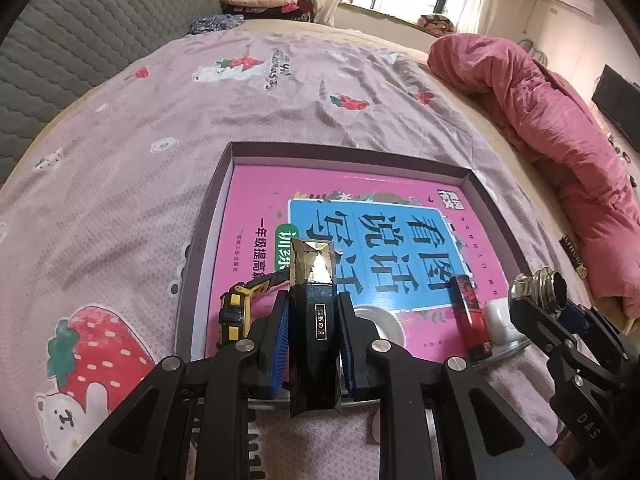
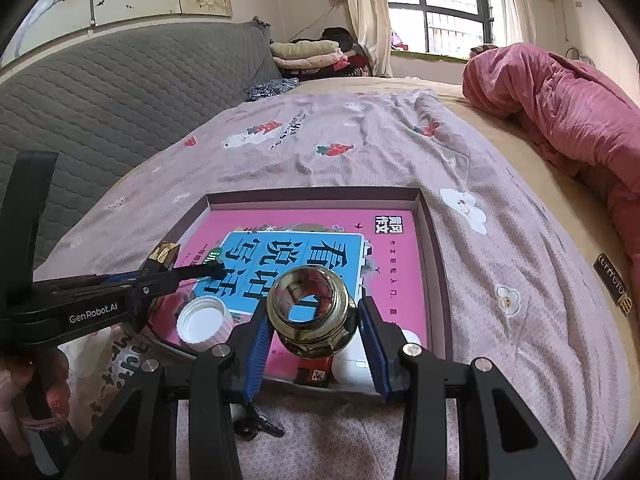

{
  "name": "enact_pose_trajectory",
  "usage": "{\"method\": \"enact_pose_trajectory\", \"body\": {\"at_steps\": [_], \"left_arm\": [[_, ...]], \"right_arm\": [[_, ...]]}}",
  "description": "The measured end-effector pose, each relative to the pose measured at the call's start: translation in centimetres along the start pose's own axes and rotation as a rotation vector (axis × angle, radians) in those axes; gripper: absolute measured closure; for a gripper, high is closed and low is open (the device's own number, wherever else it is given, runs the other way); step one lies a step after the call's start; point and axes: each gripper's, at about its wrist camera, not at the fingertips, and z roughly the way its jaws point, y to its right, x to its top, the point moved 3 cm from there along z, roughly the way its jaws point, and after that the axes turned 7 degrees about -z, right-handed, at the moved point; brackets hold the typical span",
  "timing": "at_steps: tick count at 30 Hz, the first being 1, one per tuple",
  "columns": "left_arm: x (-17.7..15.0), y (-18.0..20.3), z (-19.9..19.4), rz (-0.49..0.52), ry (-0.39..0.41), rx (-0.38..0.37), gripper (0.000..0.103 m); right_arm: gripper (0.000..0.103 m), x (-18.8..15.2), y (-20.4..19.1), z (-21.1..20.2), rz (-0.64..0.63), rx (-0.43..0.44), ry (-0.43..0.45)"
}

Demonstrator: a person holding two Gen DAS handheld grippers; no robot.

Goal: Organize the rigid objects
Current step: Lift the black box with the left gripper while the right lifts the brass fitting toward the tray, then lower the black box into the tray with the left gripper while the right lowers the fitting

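Bed (image 1: 160, 128), shallow tray (image 1: 208, 216), pink quilt (image 1: 540, 120), keys (image 2: 256, 426)

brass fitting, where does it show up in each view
Left wrist view: the brass fitting sits at the right edge, held in the right gripper.
Right wrist view: it sits low centre, between the blue pads.
Shared landmark: the pink book lying in the tray, beyond the fitting in the right wrist view and left of it in the left wrist view.
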Motion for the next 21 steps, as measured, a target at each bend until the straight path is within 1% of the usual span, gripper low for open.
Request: {"method": "enact_pose_trajectory", "body": {"at_steps": [6,21], "left_arm": [[-0.3,-0.2,0.6,-0.001,-0.013,0.016,0.080],[-1.3,-0.6,1.4,0.003,-0.040,0.024,0.081]], "right_arm": [[0.060,0.0,-0.1,0.4,-0.002,0.003,-0.005],[0.060,-0.2,-0.9,2.2,-0.023,0.006,-0.049]]}}
